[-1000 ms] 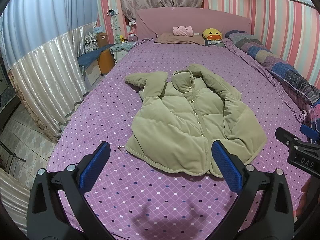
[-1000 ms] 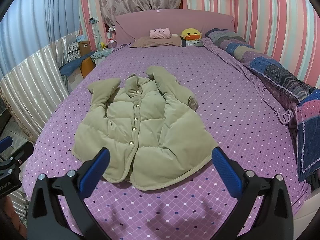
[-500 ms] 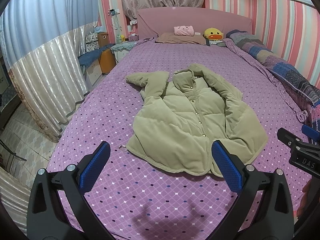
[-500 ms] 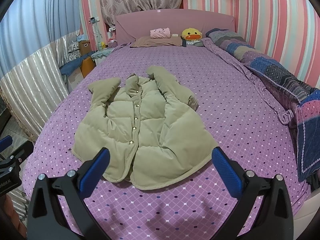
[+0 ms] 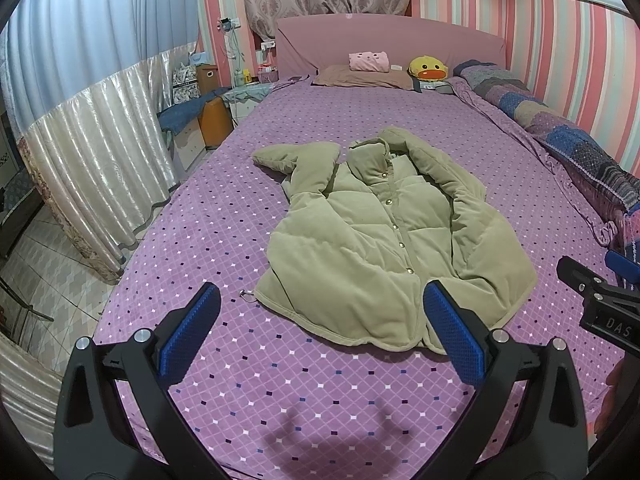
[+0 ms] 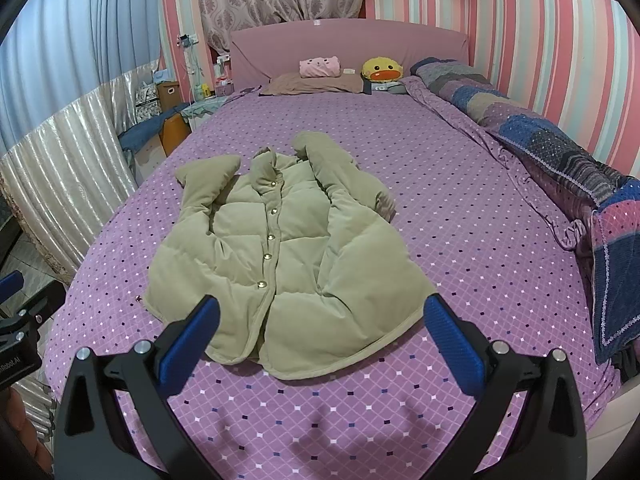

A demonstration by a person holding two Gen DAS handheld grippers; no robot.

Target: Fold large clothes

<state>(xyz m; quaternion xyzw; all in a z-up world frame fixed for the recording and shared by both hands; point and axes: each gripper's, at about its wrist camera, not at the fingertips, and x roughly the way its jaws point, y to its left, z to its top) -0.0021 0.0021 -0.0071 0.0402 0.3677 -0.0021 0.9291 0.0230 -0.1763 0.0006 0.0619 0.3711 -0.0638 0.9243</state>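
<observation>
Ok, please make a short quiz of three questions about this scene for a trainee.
1. True or false: the jacket is buttoned shut.
2. The left hand-held gripper is: A open, B shut on the hem.
3. Which toy lies by the headboard?

Key: 1 true; 2 A, empty above the bed, like the right hand-held gripper; 3 a yellow duck.

Bed [image 5: 248, 360] with a purple diamond-print sheet.
An olive puffer jacket [image 5: 384, 248] lies buttoned at its middle; pillow [image 5: 360, 77], duck plush [image 5: 428, 69] far; patchwork quilt [image 5: 560, 136] along right.
</observation>
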